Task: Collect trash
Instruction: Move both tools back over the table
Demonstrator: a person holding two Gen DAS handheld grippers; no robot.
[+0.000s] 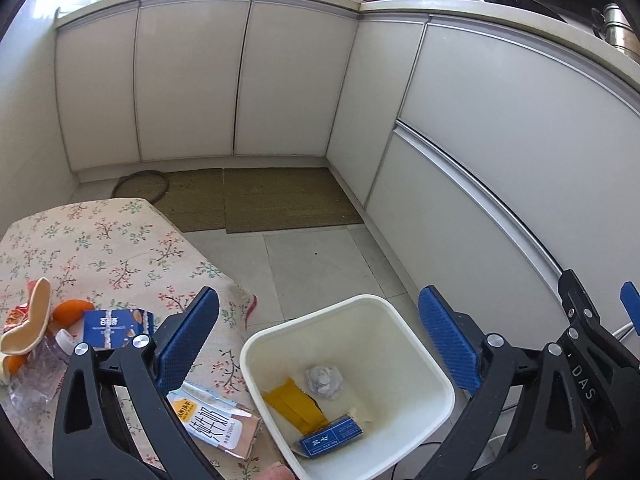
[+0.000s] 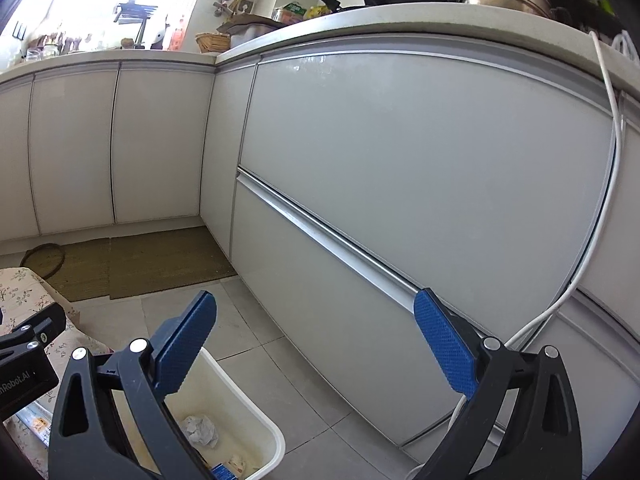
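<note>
A white bin [image 1: 432, 364] stands on the floor beside a low table with a floral cloth [image 1: 104, 248]. In the bin lie a crumpled paper ball [image 1: 325, 381], a yellow wrapper [image 1: 294, 402] and a small blue box [image 1: 332, 436]. On the table lie a milk carton [image 1: 216, 424], a blue carton [image 1: 116, 326], orange peel [image 1: 68, 312] and a clear plastic bottle [image 1: 36, 372]. My left gripper [image 1: 320, 340] is open and empty above the bin. My right gripper [image 2: 316, 344] is open and empty, above and right of the bin [image 2: 256, 412].
White kitchen cabinets [image 1: 288, 80] run along the back and right, with drawer fronts [image 2: 420, 152] close by. Two woven mats [image 1: 280, 200] lie on the tiled floor. A white cable [image 2: 608, 184] hangs down the drawers. Pots and clutter sit on the counter.
</note>
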